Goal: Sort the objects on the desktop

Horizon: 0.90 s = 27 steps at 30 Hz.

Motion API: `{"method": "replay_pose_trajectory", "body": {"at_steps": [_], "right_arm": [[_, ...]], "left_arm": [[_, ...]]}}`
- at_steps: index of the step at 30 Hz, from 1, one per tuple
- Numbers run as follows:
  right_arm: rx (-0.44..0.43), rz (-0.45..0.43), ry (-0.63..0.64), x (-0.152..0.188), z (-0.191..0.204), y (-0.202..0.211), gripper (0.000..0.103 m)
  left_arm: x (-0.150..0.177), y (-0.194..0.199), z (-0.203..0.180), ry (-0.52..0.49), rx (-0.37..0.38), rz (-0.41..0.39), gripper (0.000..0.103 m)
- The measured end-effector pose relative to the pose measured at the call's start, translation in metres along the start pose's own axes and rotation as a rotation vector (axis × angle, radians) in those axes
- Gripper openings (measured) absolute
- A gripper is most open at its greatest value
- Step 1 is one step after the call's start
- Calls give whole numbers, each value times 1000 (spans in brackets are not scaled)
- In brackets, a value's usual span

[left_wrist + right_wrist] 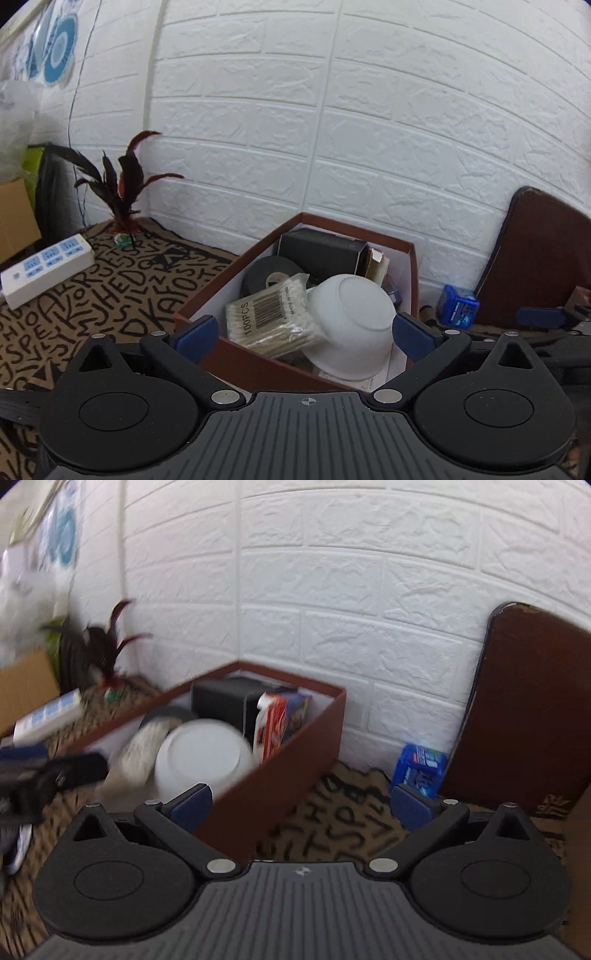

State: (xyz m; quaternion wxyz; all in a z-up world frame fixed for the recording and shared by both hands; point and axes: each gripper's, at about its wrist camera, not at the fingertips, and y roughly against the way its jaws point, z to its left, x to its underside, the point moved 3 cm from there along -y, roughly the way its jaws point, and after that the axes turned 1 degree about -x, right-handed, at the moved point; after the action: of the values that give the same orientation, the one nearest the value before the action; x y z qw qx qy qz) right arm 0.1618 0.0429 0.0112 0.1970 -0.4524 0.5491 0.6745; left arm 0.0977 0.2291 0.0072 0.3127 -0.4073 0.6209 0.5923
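A brown cardboard box (295,373) stands against the white brick wall. It holds an upturned white bowl (351,321), a pack of cotton swabs (269,317), a black tape roll (269,275) and a black carton (321,251). My left gripper (304,334) hangs open just over the box's near side; its blue pads flank the swabs and bowl without pressing on them. The right wrist view is blurred. There my right gripper (301,805) stands open over the box's (295,753) near corner and the mat, holding nothing. A blue pack (417,771) lies by the wall beyond its right finger.
A letter-patterned mat (110,295) covers the desk. A white power strip (48,269), a red and black feather shuttlecock (122,192) and a cardboard box (14,218) sit at the left. A brown board (524,709) leans on the wall at the right.
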Motion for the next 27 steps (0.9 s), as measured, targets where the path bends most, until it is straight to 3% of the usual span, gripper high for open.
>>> {"method": "replay_pose_trajectory", "body": {"at_steps": [5, 8, 11, 19, 27], "right_arm": [[-36, 20, 112, 33, 19, 47, 103], [-22, 11, 165, 45, 31, 69, 103], [-2, -3, 215, 54, 41, 87, 103], [-9, -10, 221, 67, 51, 112, 103], [12, -10, 197, 73, 45, 121, 103]], "left_arm": [[18, 29, -23, -96, -35, 8, 103], [28, 44, -33, -108, -82, 14, 103], [36, 56, -40, -108, -73, 39, 103], [46, 85, -52, -144, -124, 41, 103], [52, 92, -56, -123, -79, 58, 103]]}}
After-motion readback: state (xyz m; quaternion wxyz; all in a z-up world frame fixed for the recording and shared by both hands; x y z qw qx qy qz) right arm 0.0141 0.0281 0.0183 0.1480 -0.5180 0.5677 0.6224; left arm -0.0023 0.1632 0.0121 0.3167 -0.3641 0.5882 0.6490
